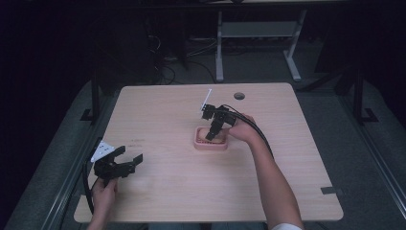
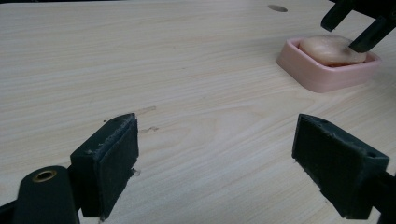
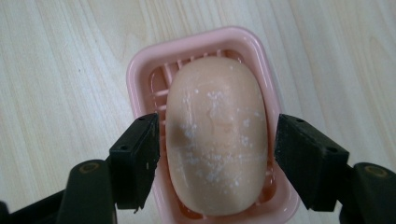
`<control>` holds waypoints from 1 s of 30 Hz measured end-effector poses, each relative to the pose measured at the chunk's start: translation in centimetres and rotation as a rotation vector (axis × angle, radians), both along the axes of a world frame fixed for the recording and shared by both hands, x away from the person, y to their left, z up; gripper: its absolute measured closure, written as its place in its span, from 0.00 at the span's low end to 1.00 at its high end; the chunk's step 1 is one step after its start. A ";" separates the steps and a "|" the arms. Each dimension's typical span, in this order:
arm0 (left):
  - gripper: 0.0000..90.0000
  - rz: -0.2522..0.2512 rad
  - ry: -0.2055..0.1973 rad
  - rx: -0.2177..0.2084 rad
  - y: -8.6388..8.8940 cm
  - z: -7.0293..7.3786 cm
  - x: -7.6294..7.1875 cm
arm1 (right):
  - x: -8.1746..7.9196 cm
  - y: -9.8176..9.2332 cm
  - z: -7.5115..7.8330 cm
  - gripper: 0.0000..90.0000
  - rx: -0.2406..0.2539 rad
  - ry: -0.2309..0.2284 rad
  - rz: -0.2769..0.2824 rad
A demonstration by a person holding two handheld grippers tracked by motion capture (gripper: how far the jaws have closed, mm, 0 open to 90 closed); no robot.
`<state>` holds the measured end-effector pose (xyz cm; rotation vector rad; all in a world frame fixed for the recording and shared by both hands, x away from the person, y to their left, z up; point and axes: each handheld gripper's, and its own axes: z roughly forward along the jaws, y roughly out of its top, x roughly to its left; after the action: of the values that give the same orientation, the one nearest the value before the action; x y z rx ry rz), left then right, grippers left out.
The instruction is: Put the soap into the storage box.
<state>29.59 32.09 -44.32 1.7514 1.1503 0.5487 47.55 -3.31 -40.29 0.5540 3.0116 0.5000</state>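
Pale wooden table [image 1: 158, 115]; pink soap dish [image 1: 198, 142] directly on it, near centre

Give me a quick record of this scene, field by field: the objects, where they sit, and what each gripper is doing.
surface: light wooden table
dish: pink soap dish, resting on the table right of centre
contents: pale bar of soap lying in the dish
right gripper: open, pointing down over the dish, one jaw on each side of the soap, small gaps on both sides
left gripper: open, nothing between the jaws, near the table's front left edge, apart from the dish
table feature: round hole near the far edge
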 end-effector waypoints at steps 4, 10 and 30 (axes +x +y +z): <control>0.16 0.003 0.000 -0.004 -0.1 0.0 0.0 | 0.0 -0.2 0.1 0.33 0.014 0.006 -0.010; 0.16 0.000 -0.001 -0.002 -0.1 0.0 0.0 | -0.2 -0.5 0.3 0.31 0.016 0.009 -0.018; 0.16 -0.002 0.000 0.010 -0.1 -0.1 0.0 | -0.9 -1.9 0.4 0.31 0.037 0.005 -0.052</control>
<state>29.57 31.95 -44.43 1.7610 1.1473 0.5538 46.70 -5.23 -39.87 0.6353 2.9894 0.5524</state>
